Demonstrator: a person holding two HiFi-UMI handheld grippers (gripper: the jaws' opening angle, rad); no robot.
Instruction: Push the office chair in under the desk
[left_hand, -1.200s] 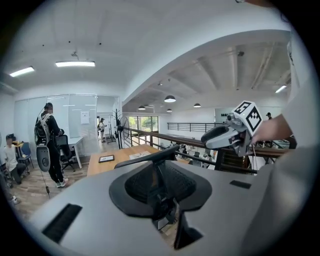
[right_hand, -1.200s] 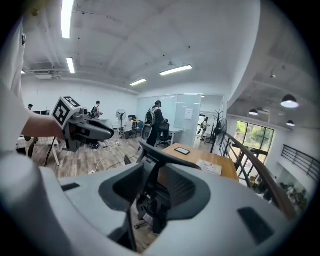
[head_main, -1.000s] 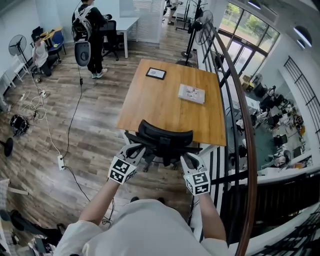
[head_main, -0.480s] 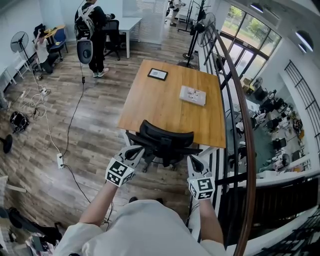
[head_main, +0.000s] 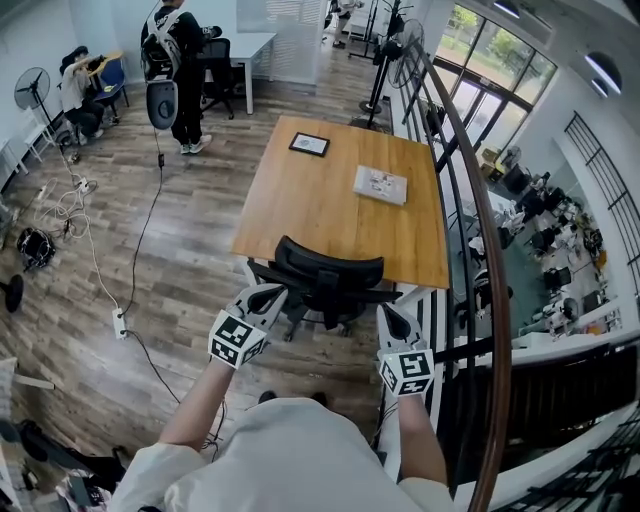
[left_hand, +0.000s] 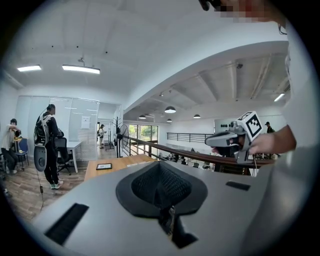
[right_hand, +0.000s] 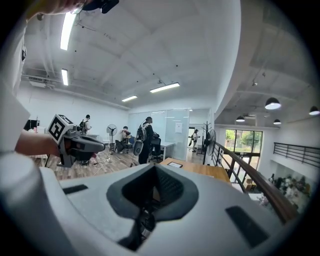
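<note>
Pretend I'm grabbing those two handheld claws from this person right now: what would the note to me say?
Left gripper: shut, empty, beside the left side of the office chair; I can't tell whether it touches.
Right gripper: shut, empty, beside the chair's right side.
Chair: backrest at the near edge of the desk, seat mostly beneath it.
Done: the chair looks pushed in.
Left: probably only a check, perhaps one last nudge.
</note>
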